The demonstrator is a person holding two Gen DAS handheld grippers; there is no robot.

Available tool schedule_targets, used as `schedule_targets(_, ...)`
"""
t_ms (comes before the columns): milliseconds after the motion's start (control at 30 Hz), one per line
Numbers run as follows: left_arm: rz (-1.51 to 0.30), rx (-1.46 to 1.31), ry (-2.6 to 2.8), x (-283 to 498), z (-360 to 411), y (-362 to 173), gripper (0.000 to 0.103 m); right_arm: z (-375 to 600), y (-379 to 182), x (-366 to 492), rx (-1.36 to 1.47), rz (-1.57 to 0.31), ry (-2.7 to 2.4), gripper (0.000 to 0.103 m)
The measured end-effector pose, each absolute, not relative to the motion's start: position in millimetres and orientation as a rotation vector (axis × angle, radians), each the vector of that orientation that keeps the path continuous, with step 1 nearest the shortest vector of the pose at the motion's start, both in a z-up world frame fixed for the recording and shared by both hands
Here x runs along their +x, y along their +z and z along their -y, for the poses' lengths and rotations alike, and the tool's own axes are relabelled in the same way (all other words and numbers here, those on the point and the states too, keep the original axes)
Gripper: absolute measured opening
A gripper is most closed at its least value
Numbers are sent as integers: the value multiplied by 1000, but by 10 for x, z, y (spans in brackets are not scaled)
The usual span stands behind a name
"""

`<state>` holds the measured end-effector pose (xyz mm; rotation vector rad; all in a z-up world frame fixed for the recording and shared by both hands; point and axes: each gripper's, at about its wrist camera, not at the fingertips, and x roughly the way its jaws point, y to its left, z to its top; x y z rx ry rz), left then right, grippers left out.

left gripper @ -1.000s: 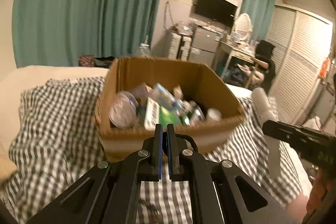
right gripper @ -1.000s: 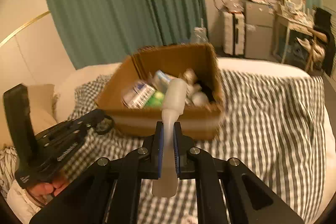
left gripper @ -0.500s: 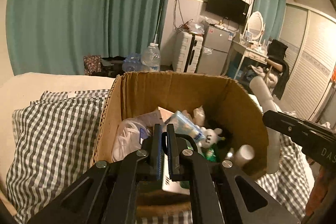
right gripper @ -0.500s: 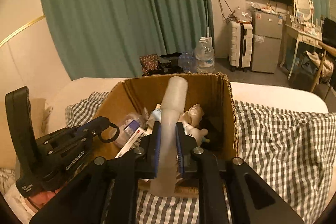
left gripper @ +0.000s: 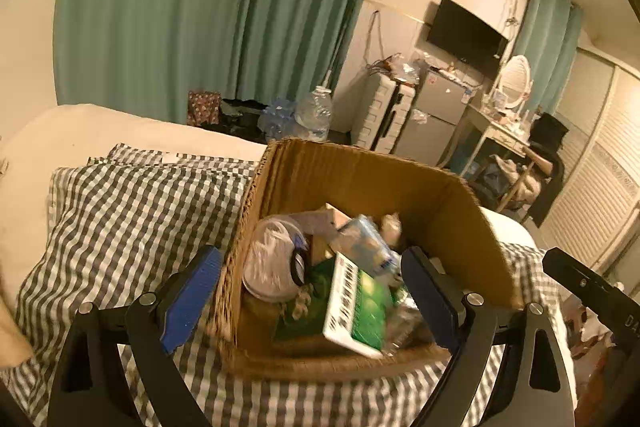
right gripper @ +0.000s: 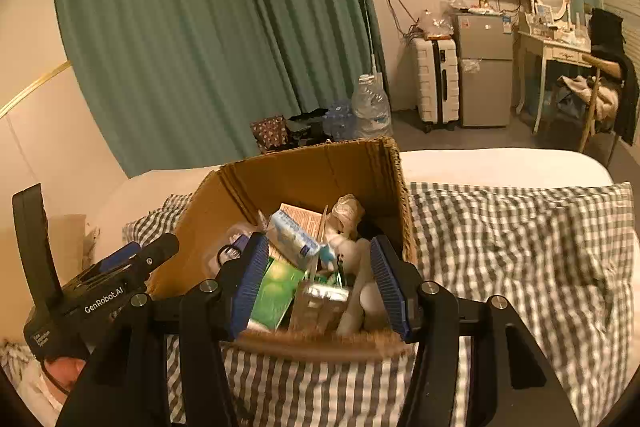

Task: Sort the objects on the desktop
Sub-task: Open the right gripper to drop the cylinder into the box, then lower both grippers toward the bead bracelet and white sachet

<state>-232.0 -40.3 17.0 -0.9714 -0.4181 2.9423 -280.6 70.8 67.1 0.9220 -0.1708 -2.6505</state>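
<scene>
While both grippers hang over the cardboard box (right gripper: 320, 167) on the checked bedspread (right gripper: 520, 247), the thing that matters is the pale tube (right gripper: 362, 291). It's lying in the box's near right corner, right below the right gripper (right gripper: 320, 279) and between its blue pads (right gripper: 252, 279). Its long axis runs roughly along the way the fingers point, tilted up toward the middle of the box. Those jaws are opening, about halfway, and as far as I can tell neither pad is touching the tube, so I'd call it let go and inside the box.

The left gripper (left gripper: 310, 301) is also opening, nearly as wide as it goes, with nothing held. Its left pad sits outside the box's left wall and the other one is over the contents, so it kind of straddles that wall. Below it are a white bag (left gripper: 272, 263) and a green-and-white carton (left gripper: 360, 311).

So the right hand is clearly the nearer one to the tube. My guess: this item is done, and both hands need to pull back clear of the rim before going for anything else.
</scene>
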Motion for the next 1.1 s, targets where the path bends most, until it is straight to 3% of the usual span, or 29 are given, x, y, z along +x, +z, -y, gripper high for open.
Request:
schedule_targets(233, 345, -848, 2994, -1712, 296, 761, 94, -737, 1200, -2162, 832, 118, -2693, 57)
schedule_targets(333, 343, -760, 3025, -1426, 286, 997, 103, -715, 1436, -1856, 768, 118, -2707, 70)
schedule_targets(500, 341, -810, 2980, -1083, 274, 1057, 103, -662, 1551, -1468, 773, 61, -2733, 70)
schedule_targets(600, 317, -872, 2985, -928, 291, 907, 103, -668, 1411, -1360, 849, 63, -2743, 72)
schedule_targets(667, 318, -901, 2979, -857, 307, 775, 103, -696, 1263, -1330, 908, 75, -2760, 83)
schedule_targets(767, 328, -1002, 2957, -805, 298, 448, 103, -750, 980, -1284, 979, 115, -2772, 90)
schedule_targets(967, 506, -1101, 2919, -681, 348, -339, 103, -801, 204, -1194, 1149, 156, -2757, 94)
schedule_targets(1100, 511, -1186, 2894, -689, 322, -825, 103, -852, -366, -1209, 1315, 168, -2721, 95)
